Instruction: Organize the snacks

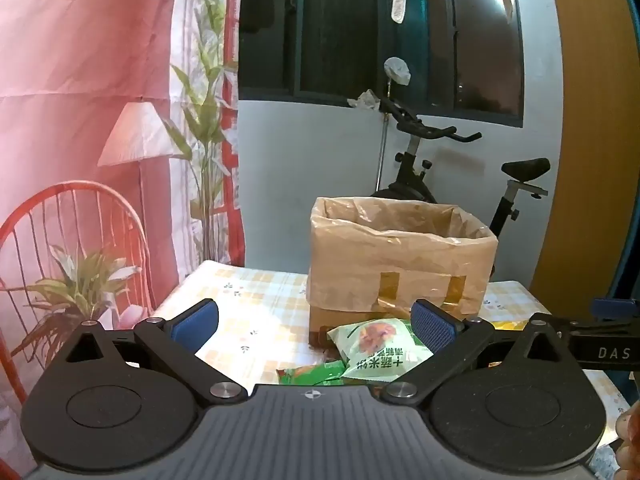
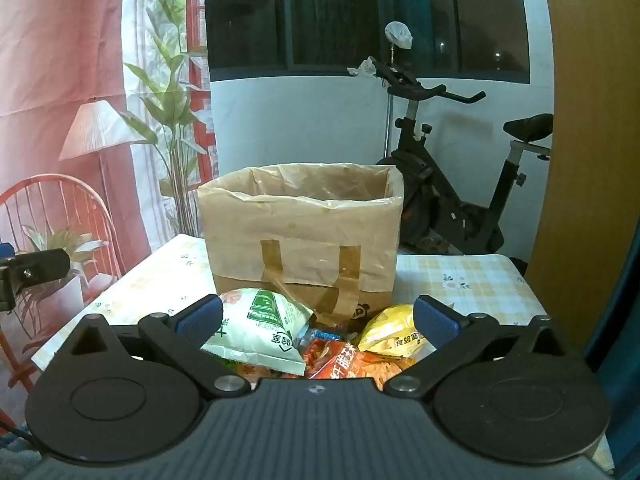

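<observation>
Right wrist: fingers (image 2: 434, 326) wide apart, empty.

An exercise bike (image 2: 448, 184) stood behind the table against a pale wall, below a dark window (image 2: 360, 12). To the left hung a printed backdrop (image 1: 100, 120) showing a lamp, a red chair and leafy plants, and a wooden panel (image 2: 592, 160) rose at the right.
</observation>
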`<state>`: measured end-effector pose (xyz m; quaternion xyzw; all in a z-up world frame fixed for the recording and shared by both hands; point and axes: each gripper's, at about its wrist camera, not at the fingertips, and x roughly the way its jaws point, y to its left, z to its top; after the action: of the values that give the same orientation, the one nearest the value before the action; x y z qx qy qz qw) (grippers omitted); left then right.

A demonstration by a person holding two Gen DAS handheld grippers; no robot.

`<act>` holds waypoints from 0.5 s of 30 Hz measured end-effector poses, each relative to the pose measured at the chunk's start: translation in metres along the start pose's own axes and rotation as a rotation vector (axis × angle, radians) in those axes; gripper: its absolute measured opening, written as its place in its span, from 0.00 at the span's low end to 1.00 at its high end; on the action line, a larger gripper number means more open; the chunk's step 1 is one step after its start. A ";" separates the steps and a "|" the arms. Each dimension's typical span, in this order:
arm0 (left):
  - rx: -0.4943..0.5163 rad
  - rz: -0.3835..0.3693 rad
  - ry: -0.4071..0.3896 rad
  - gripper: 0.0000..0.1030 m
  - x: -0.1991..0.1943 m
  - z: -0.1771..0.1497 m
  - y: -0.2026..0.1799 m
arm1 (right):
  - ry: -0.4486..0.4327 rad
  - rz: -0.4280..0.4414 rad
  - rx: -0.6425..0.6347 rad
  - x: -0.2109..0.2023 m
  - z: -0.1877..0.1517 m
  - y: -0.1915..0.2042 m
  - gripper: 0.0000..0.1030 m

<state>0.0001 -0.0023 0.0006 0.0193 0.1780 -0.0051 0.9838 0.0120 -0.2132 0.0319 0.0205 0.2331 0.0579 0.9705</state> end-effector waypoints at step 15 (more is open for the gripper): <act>-0.016 -0.022 -0.010 0.99 0.001 -0.001 0.004 | 0.014 -0.003 -0.001 0.006 -0.001 0.000 1.00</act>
<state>0.0005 0.0014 -0.0007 0.0093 0.1735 -0.0145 0.9847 0.0168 -0.2129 0.0287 0.0192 0.2397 0.0566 0.9690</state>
